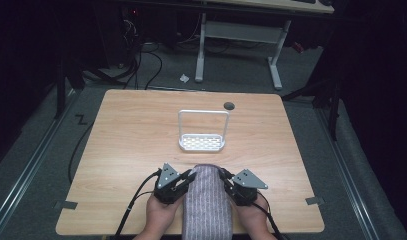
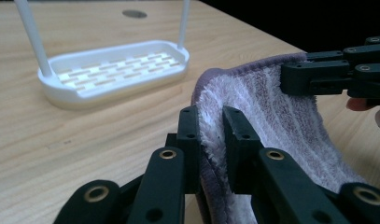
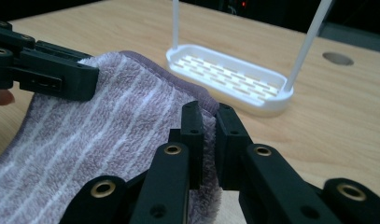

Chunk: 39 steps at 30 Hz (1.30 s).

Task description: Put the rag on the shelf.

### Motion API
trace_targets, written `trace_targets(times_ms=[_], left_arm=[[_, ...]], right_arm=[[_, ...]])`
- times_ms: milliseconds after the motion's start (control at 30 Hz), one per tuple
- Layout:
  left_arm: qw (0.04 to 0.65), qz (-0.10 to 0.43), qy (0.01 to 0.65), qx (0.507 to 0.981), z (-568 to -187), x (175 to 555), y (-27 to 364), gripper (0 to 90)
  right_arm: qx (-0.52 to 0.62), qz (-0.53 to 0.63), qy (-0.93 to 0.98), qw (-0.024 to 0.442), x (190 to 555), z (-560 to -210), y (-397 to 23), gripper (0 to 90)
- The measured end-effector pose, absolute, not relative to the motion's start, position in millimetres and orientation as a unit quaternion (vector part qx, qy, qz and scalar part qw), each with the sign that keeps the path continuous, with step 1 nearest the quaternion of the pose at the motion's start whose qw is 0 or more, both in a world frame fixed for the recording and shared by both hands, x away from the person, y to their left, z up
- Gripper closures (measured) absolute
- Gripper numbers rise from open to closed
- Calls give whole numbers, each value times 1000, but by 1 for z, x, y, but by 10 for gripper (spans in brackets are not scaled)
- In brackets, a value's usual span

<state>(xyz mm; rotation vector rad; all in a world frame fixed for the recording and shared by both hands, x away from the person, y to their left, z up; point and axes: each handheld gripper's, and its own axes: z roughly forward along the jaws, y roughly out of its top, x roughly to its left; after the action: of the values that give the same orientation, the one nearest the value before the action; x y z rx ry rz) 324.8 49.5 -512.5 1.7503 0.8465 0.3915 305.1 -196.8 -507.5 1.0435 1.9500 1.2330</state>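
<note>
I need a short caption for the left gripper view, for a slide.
Left gripper pinches the striped towel edge, white rack behind.

Striped towel (image 1: 207, 202) between two hand-held grippers

Mauve-grey towel (image 1: 207, 202), striped lengthwise in thin pale lines, edged in a darker purple hem. White rack (image 1: 202, 142), slotted base in a brick-like pattern, thin white frame above. Light wood-grain table (image 1: 131, 135) with one dark round hole. Black fingers (image 2: 190, 135) on both grippers, brass-coloured rivets, grey plates on top.
</note>
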Motion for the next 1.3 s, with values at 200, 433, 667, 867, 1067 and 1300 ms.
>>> trace_targets(times_ms=[200,433,667,867,1067,1300], left_arm=[[571,197,344,719,-494,313,49,784],[585,208,333,709,-477,314,49,785],[608,225,319,691,-444,315,49,785],[624,244,301,678,-416,317,45,789],[633,268,280,670,-387,324,43,791],[629,285,279,667,-365,350,36,790]], right_arm=[[371,486,722,325,296,-494,-193,839],[353,509,702,351,292,-470,-192,839],[344,539,671,375,294,-438,-198,840],[335,559,653,386,295,-412,-201,842],[321,576,633,405,299,-383,-202,842],[320,582,622,414,321,-356,-201,841]])
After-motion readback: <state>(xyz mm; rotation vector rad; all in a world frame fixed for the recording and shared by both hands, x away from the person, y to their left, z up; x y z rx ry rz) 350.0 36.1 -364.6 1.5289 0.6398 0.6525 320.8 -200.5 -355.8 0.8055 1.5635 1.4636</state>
